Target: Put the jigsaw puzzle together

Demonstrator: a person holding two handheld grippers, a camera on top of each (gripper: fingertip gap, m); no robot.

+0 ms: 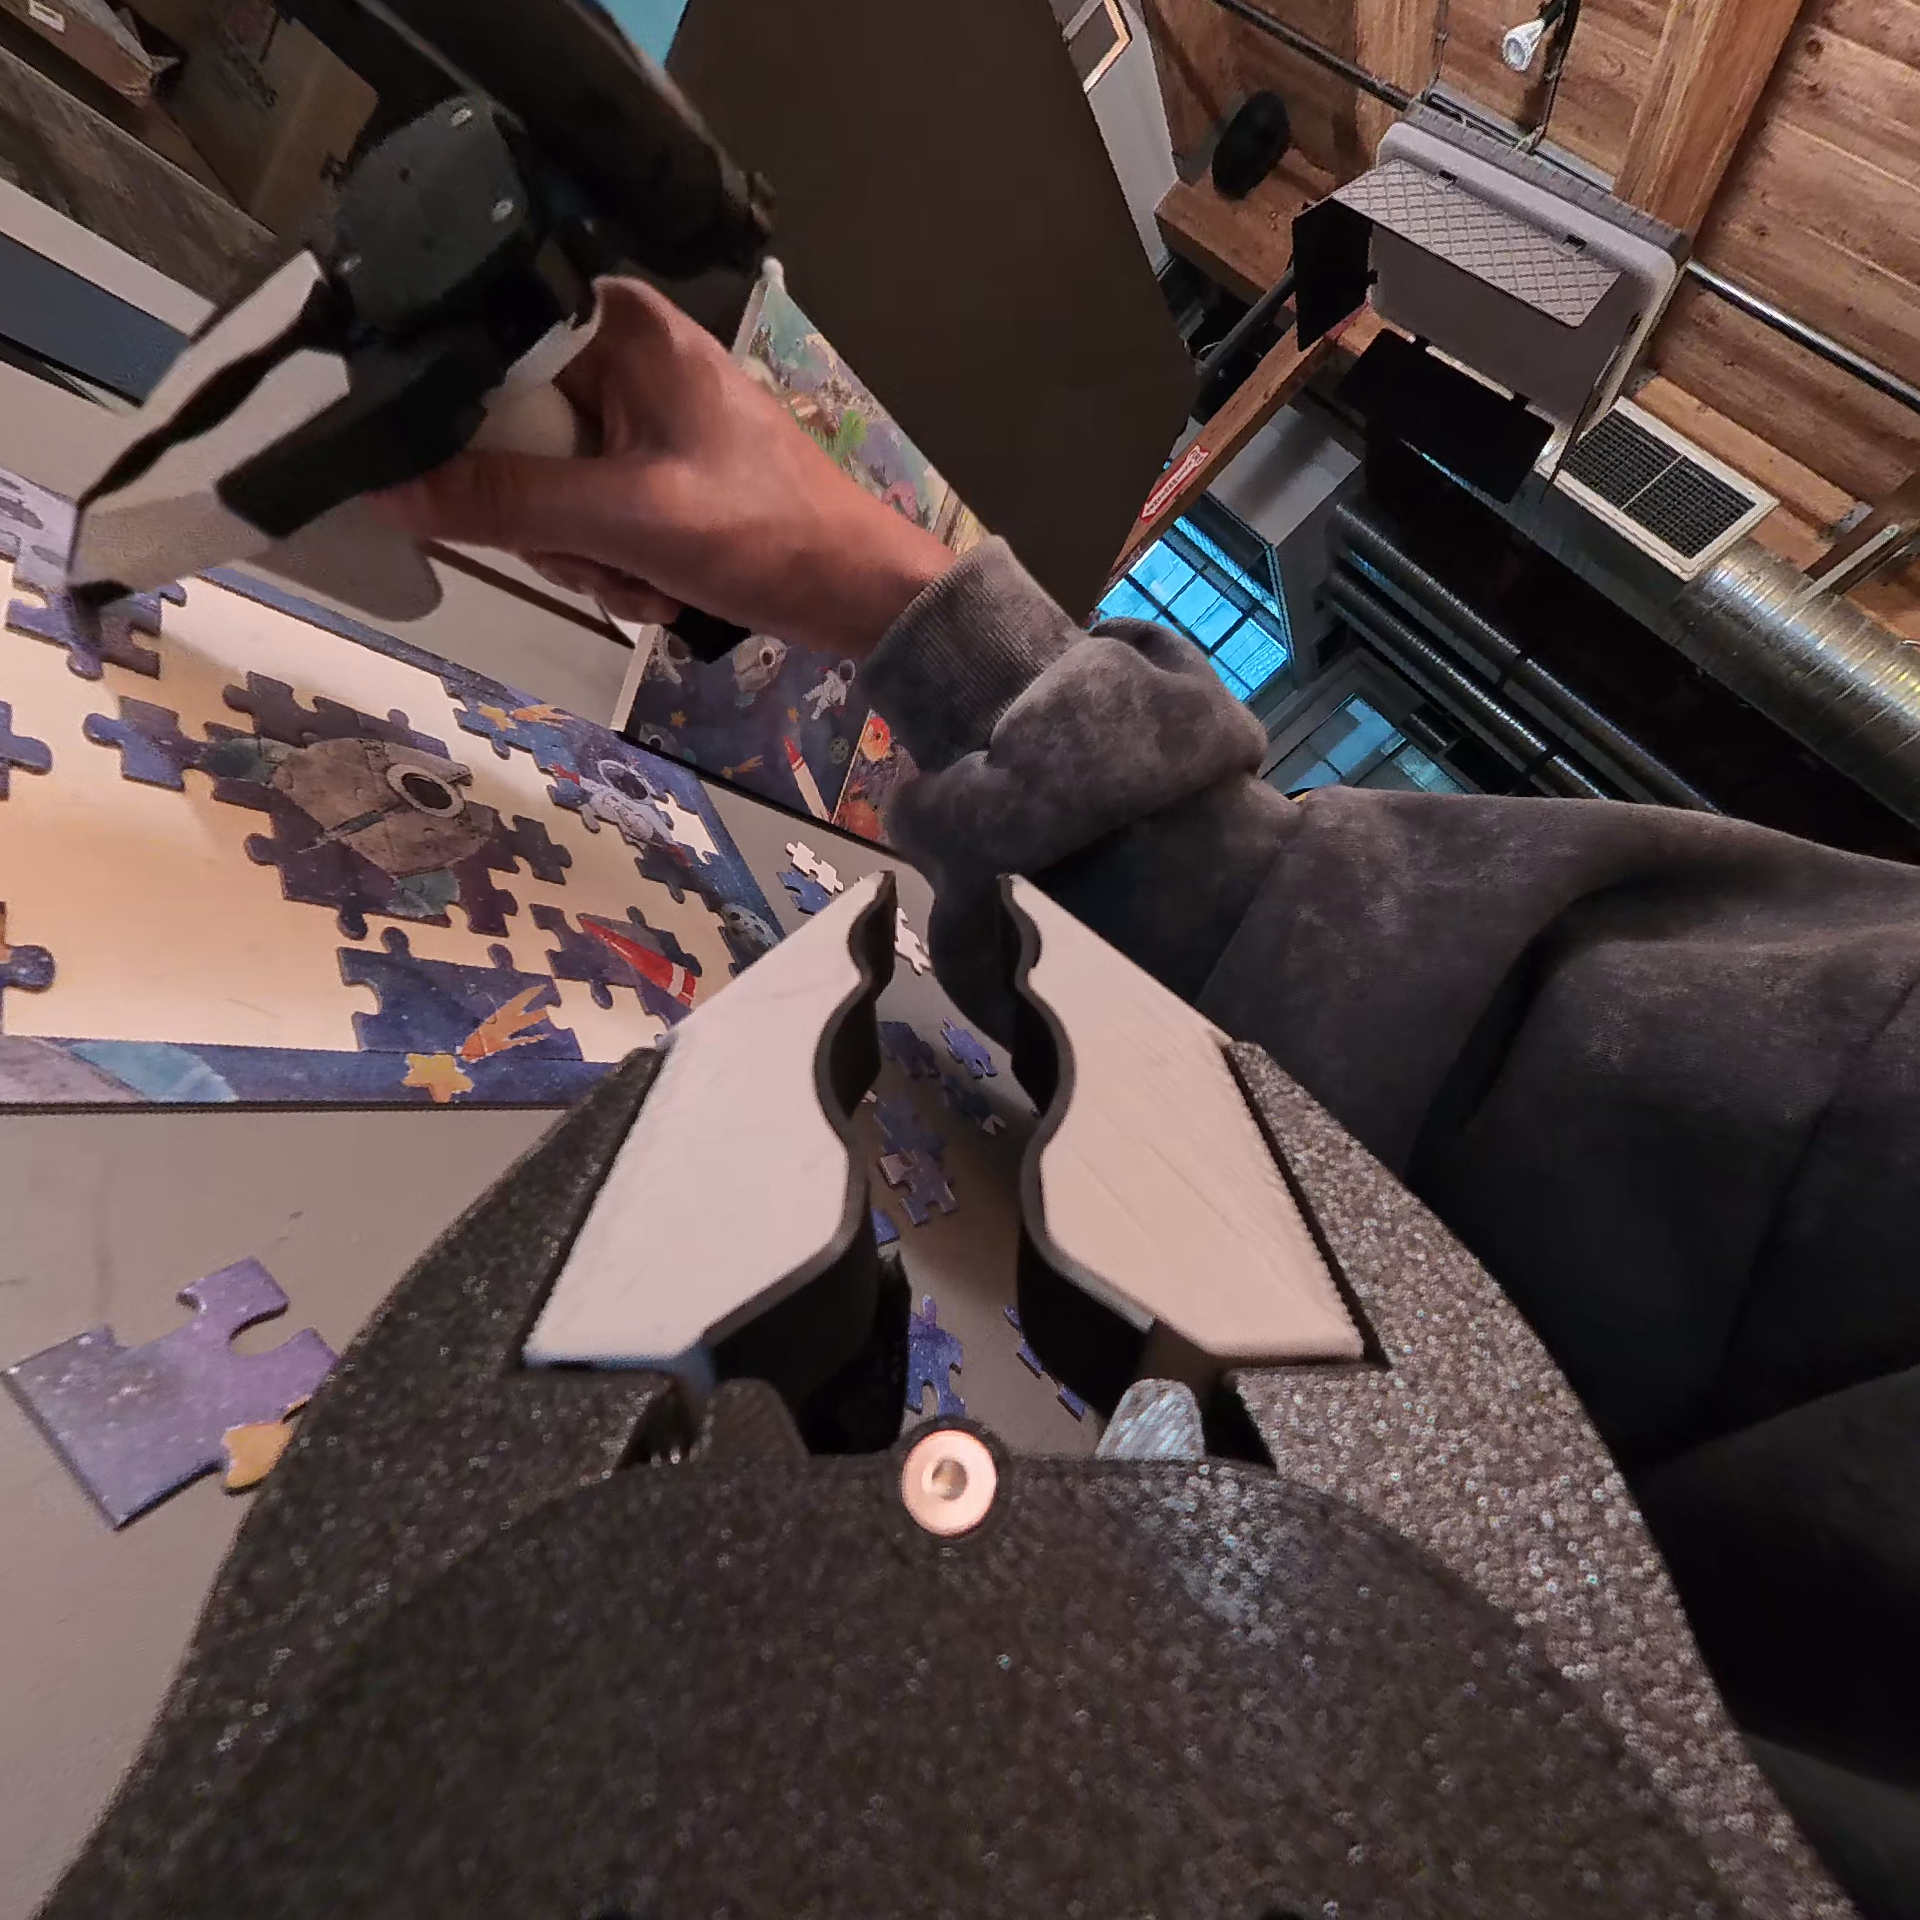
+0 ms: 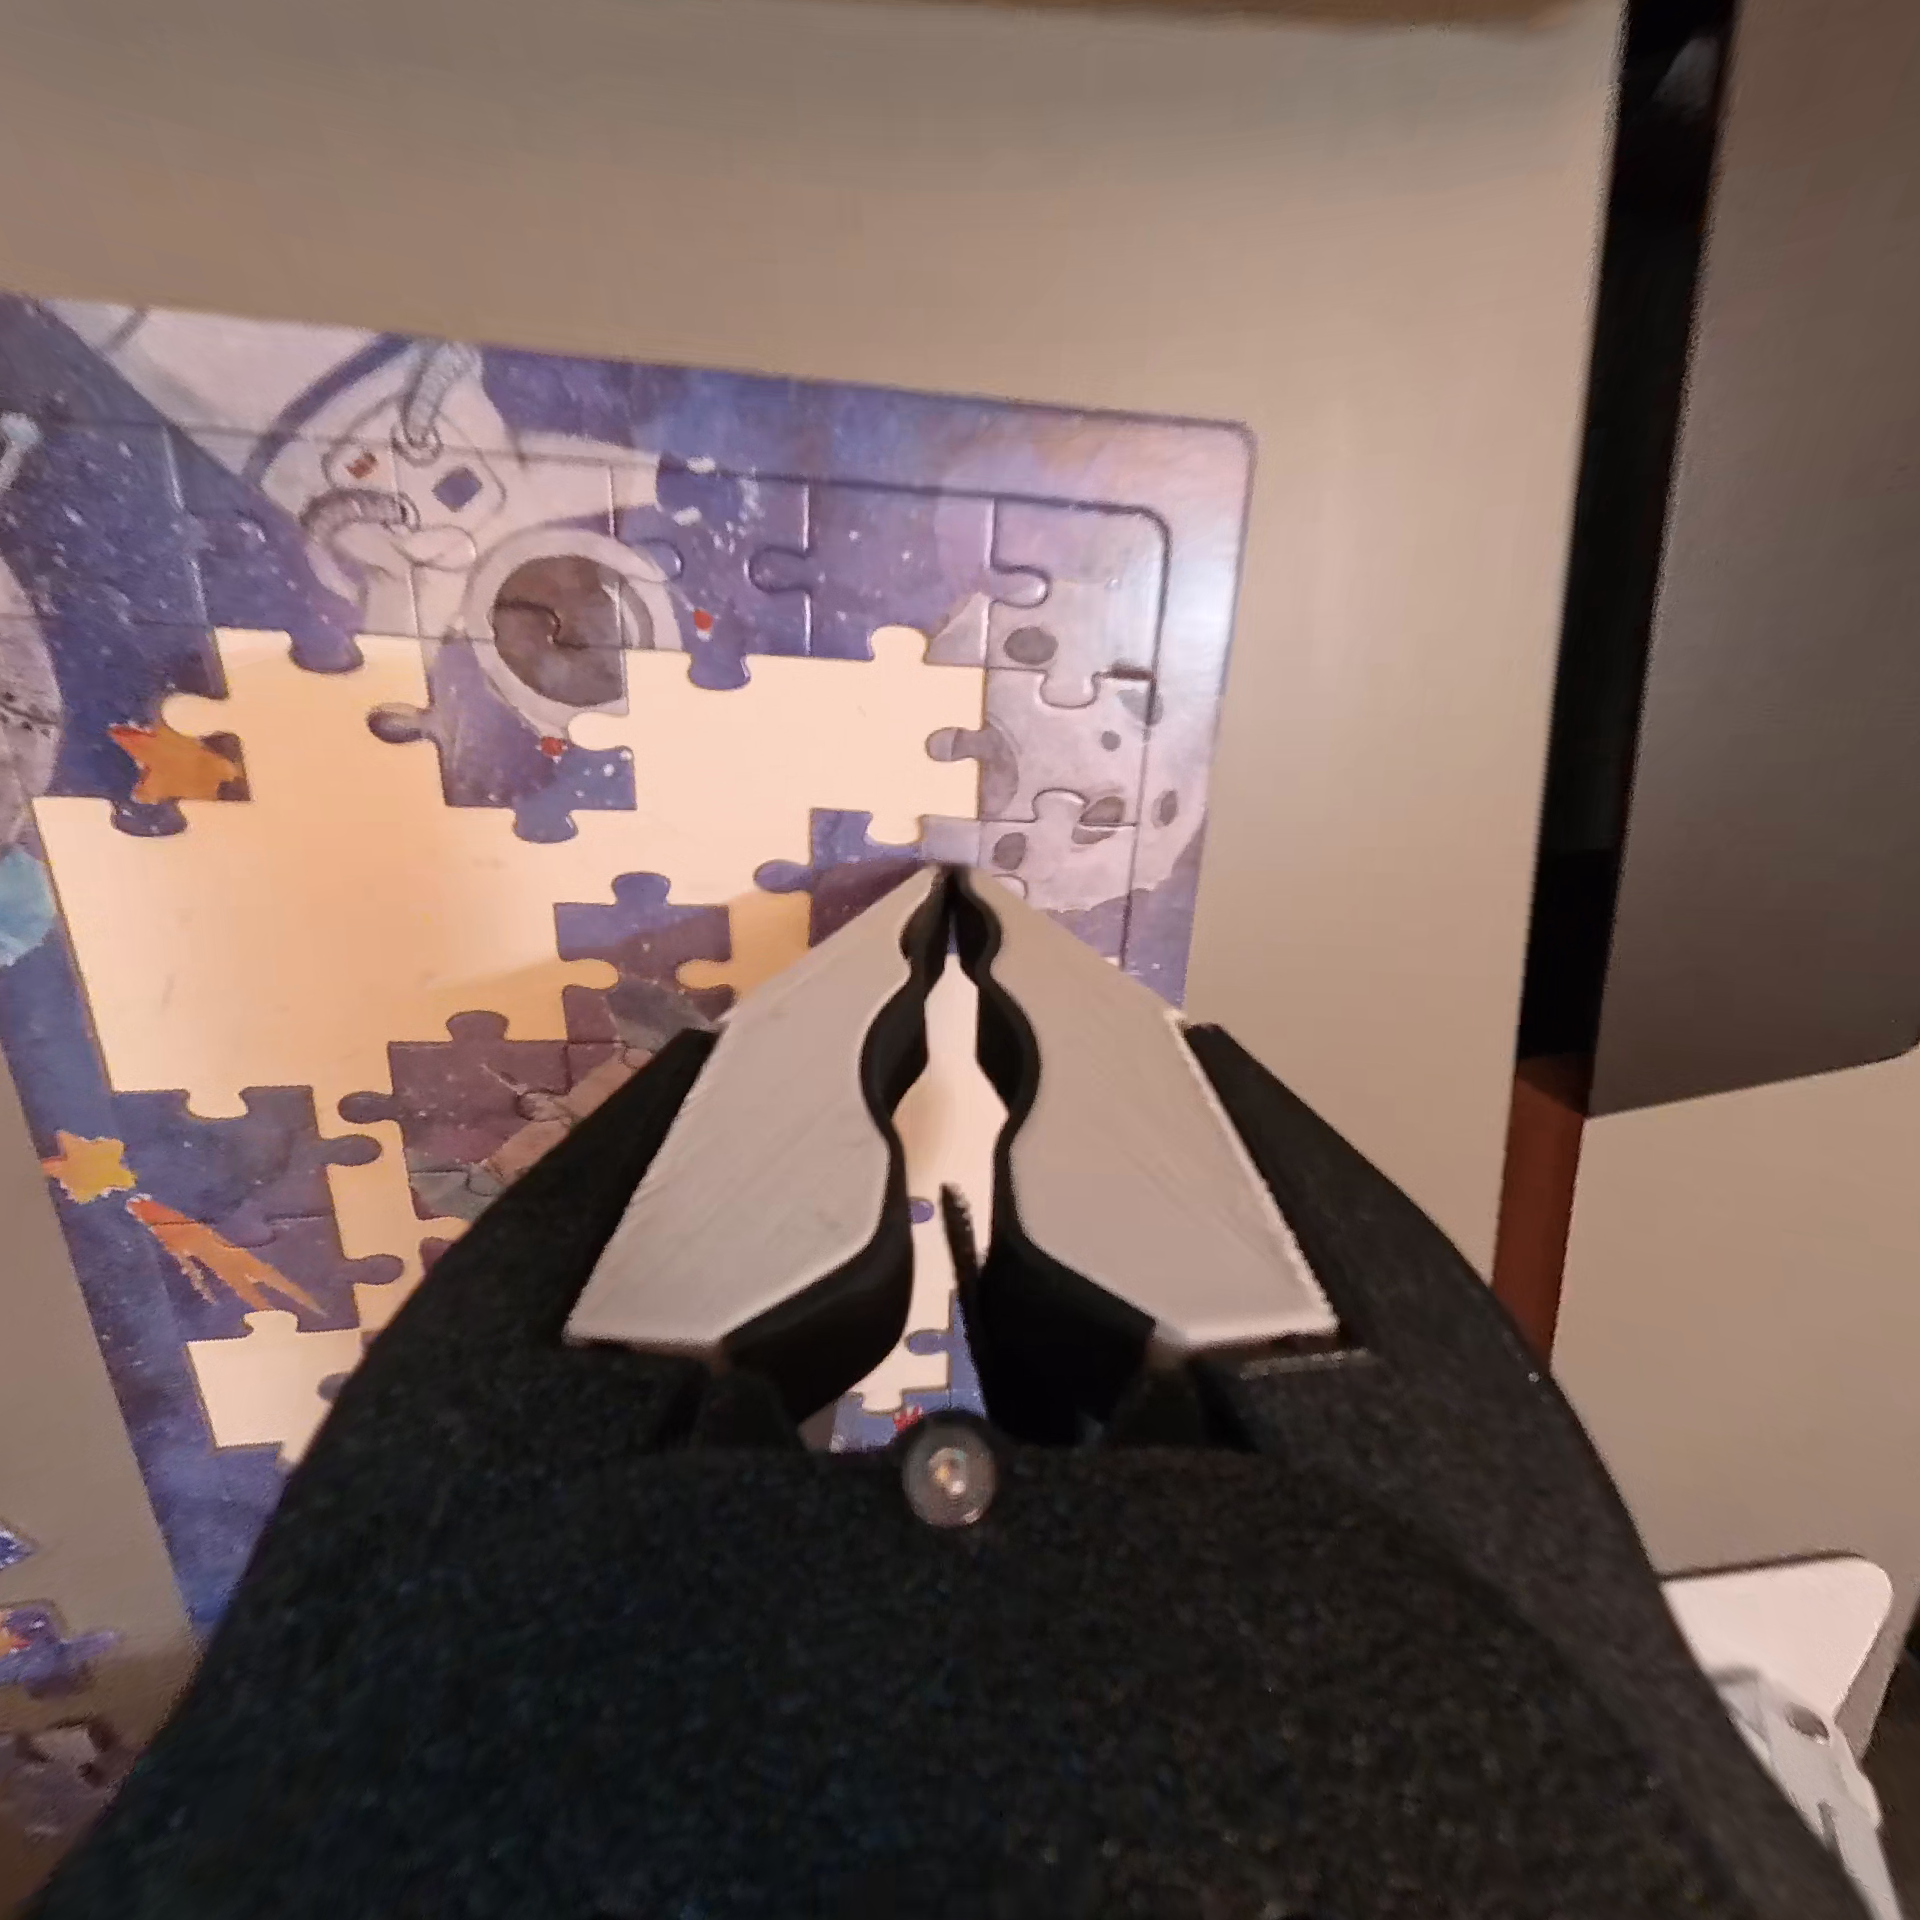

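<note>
- Pressing the right hand-held gripper, clenched with its tips meeting and nothing visibly pinched between them, onto a dark blue piece near the right border of the jigsaw puzzle, which is lying flat on the counter.
- Judging the step as seating that piece: pushing straight down rather than sideways, so the neighbouring pieces are not sliding over the bare cream backing.
- Checking that tabs and blanks are lining up before adding pressure; forcing a skewed piece is likely bending a tab.
- Holding the left hand-held gripper released, jaws apart and grasping nothing, above the loose pieces beside the puzzle, ready for the next pick.
- Showing only in the left wrist view: the person's hand on the right tool, the loose pieces, one large purple piece and the picture box.
- Showing only in the right wrist view: the exact fit at the tips, though slightly blurred, and the assembled corner with many gaps left.
</note>
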